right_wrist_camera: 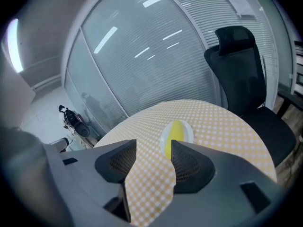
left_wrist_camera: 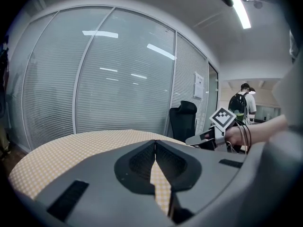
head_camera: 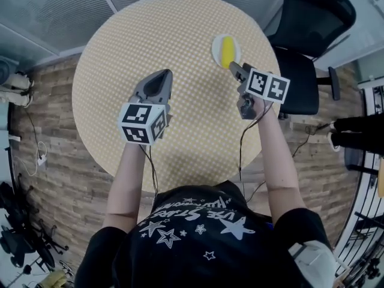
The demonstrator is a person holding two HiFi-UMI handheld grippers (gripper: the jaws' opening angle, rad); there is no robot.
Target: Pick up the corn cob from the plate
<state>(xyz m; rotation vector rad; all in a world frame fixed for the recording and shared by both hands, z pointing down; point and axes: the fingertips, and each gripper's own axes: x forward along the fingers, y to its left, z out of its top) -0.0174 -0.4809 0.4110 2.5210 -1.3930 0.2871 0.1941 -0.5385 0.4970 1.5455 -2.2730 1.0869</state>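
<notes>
Near far right edge of table, corn cob lies on its plate — looks like approach step. Right gripper, jaws apart & empty, sits just short; next probably: straddle cob, close. Left gripper closed, empty.

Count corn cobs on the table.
1. The corn cob lies on the white plate at the table's far right side, just ahead of the right gripper. Tabletop under the left gripper is hidden.
</notes>
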